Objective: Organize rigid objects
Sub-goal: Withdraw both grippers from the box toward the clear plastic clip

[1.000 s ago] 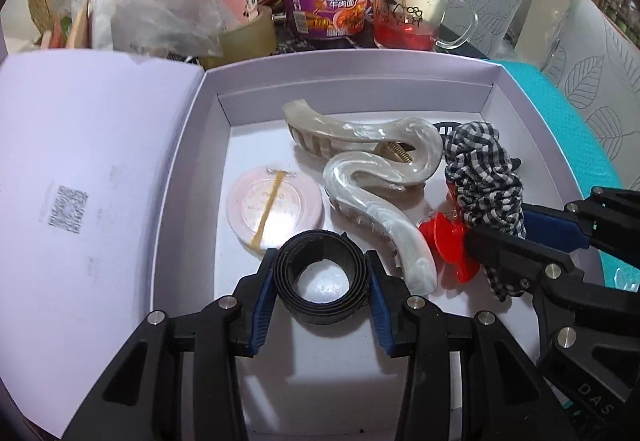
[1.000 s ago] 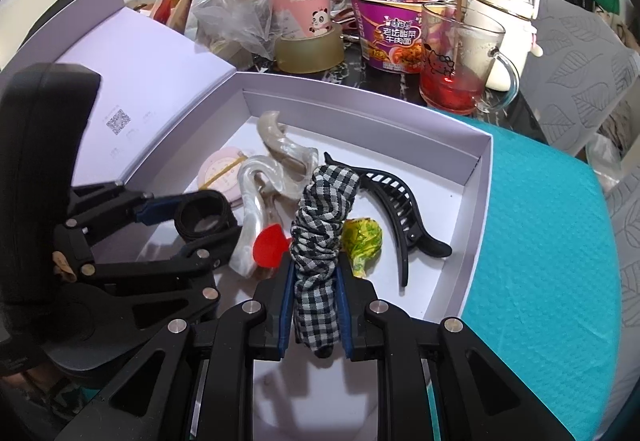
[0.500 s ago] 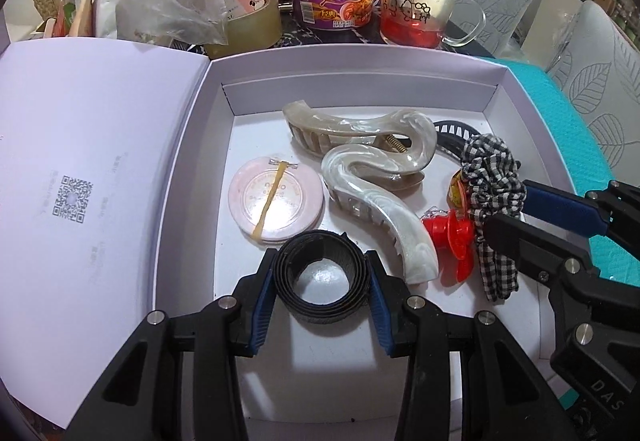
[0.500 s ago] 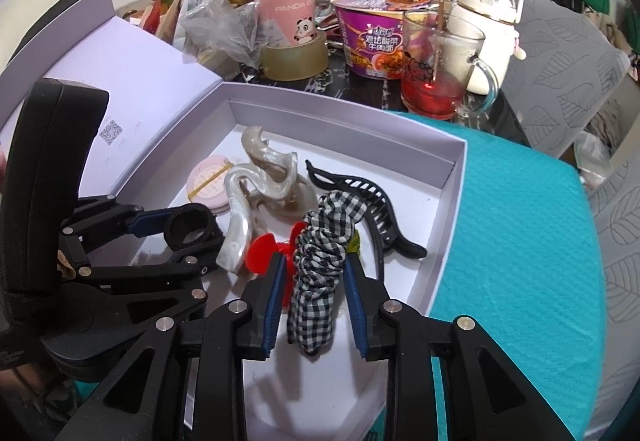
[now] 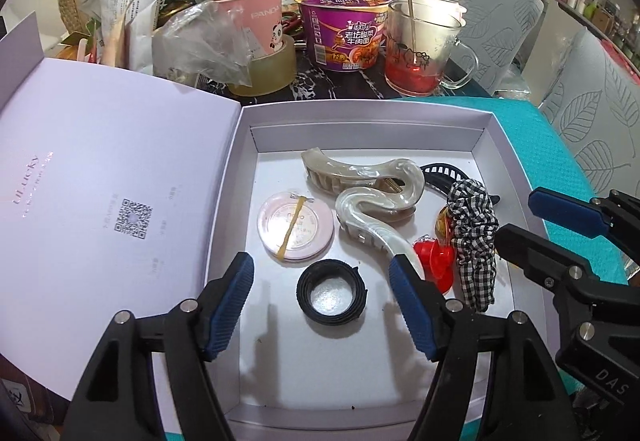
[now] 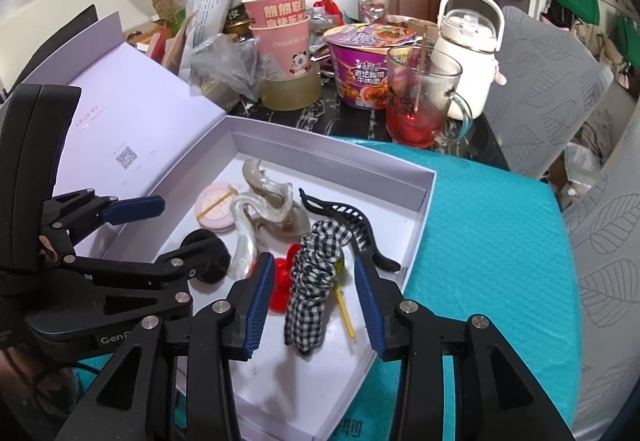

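Both just let go: left gripper (image 5: 322,305) jaws opened wide around the stiff, light black coiled strap (image 5: 331,291); right gripper (image 6: 314,301) parted off the floppy checked scrunchie (image 6: 314,281). Pinch either across its middle.

**A:** Where inside the white box (image 5: 486,129) is floor left bare?

**B:** Along the near wall, in front of the black ring (image 5: 331,296), and in a narrow band under the far wall.

**A:** What blocks the middle?

**B:** The pearl hair claw (image 5: 372,197) lies across it, the pink disc (image 5: 295,231) just left of it; the checked scrunchie (image 6: 314,281), red piece (image 6: 280,281) and black claw clip (image 6: 352,221) crowd the right side.

**A:** And around the box?

**B:** The open lid (image 5: 100,169) lies along the left. Behind, cups (image 5: 256,13), noodle bowl (image 5: 344,29) and glass mug (image 5: 424,49) form a barrier. The teal mat (image 6: 492,249) on the right is free.
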`<state>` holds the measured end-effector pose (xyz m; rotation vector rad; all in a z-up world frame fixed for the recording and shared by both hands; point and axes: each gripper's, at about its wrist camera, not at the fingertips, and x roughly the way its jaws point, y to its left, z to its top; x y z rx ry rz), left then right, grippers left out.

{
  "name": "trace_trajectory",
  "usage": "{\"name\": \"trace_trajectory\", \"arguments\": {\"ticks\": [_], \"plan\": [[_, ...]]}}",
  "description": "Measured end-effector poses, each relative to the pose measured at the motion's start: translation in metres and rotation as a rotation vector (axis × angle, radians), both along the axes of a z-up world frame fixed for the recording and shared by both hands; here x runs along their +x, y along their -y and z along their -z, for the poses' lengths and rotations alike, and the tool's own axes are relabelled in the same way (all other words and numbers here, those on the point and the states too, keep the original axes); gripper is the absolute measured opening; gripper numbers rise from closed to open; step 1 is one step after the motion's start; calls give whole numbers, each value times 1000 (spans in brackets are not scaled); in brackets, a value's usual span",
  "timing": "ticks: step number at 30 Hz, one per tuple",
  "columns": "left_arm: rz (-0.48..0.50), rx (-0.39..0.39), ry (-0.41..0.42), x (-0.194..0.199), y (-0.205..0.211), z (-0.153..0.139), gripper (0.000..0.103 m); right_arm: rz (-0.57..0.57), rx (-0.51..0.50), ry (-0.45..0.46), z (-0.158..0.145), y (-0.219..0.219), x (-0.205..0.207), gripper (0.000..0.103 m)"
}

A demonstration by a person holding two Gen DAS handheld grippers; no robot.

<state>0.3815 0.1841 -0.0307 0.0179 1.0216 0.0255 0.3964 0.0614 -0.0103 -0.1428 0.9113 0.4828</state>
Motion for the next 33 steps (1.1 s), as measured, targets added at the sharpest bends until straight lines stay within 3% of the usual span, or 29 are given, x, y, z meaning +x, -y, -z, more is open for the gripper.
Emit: {"name": "trace_trajectory", "arguments": {"ticks": [14, 33], "plan": [[12, 13, 94, -26, 13, -36, 70, 28, 48, 77, -36, 13, -22, 47], [31, 55, 273, -108, 35, -116, 70, 46, 55, 233, -102, 41, -110, 51]]}}
